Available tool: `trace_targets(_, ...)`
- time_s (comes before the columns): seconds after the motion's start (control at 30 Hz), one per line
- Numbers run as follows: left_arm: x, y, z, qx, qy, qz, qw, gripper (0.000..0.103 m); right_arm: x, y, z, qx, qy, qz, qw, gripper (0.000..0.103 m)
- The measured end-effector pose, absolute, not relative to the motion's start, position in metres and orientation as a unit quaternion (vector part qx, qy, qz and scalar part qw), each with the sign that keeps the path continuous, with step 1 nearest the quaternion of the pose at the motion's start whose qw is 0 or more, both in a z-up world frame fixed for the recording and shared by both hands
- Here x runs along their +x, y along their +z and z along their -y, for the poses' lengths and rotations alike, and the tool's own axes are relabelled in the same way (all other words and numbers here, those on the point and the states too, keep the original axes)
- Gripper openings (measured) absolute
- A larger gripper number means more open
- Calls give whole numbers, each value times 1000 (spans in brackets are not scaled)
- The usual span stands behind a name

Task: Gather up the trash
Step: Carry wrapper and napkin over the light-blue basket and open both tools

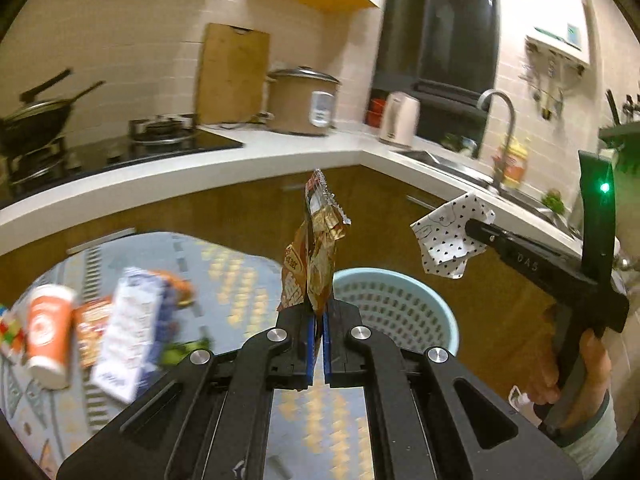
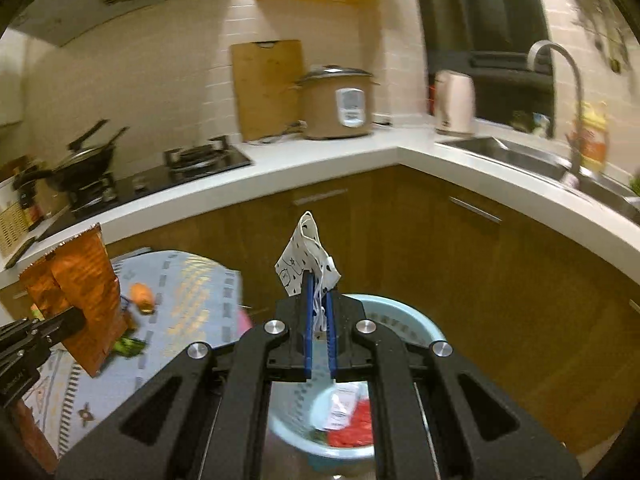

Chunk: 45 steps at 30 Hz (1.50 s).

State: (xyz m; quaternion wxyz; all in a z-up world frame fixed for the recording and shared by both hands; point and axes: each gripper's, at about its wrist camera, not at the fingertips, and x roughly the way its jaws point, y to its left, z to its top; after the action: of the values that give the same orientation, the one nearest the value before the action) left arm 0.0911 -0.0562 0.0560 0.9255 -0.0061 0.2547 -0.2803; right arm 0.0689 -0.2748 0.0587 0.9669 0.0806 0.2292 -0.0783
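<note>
My left gripper (image 1: 319, 312) is shut on a crumpled brown snack wrapper (image 1: 316, 252), which stands up from its blue pads. That wrapper (image 2: 80, 296) also hangs at the left of the right wrist view. My right gripper (image 2: 319, 296) is shut on a white paper scrap with black dots (image 2: 305, 260); the same scrap (image 1: 448, 236) shows at the right of the left wrist view, held by the right gripper (image 1: 472, 226). A light blue perforated basket (image 1: 400, 304) stands on the floor just past both grippers. In the right wrist view the basket (image 2: 404, 316) holds red and white trash.
A patterned table (image 1: 224, 264) at left carries an orange paper cup (image 1: 50, 330), a white and blue carton (image 1: 132, 332) and other scraps. Wooden cabinets (image 2: 460, 260) under a white counter (image 1: 200, 168) curve behind. A sink (image 2: 504, 152), kettle, rice cooker and stove stand on the counter.
</note>
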Motion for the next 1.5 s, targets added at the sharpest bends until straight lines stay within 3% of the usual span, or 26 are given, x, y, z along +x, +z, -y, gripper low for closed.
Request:
trace_targets(0.53, 150, -45, 174, -50, -369, -421, 827, 1, 84, -37, 343, 156, -118, -341, 920, 4)
trace_targets(0.83, 154, -68, 190, -34, -360, -445, 819, 1, 99, -68, 350, 180, -107, -388, 898, 5)
trace_targets(0.9, 156, -68, 193, -33, -354, -446, 822, 11, 103, -72, 349, 181, -102, -395, 895, 6)
trace_targets(0.97, 157, -66, 190, -40, -350, -444, 824, 38, 104, -75, 348, 186, -96, -403, 891, 8)
trace_targets(1.17, 156, -57, 175, -50, -345, -433, 831, 48, 103, -73, 345, 187, -93, -402, 891, 12)
trace_targets(1.23, 156, -57, 171, -57, -347, -436, 829, 49, 102, -70, 346, 190, -95, -399, 892, 18)
trace_targets(1.3, 155, -57, 168, -60, -344, -437, 829, 49, 101, -67, 346, 191, -98, -394, 894, 39)
trace_targets(1.33, 154, -57, 166, -61, -343, -437, 829, 49, 100, -66, 347, 190, -100, -392, 895, 44)
trace_targets(1.5, 148, -50, 150, -65, -336, -428, 836, 52, 95, -54, 342, 193, -91, -379, 900, 46)
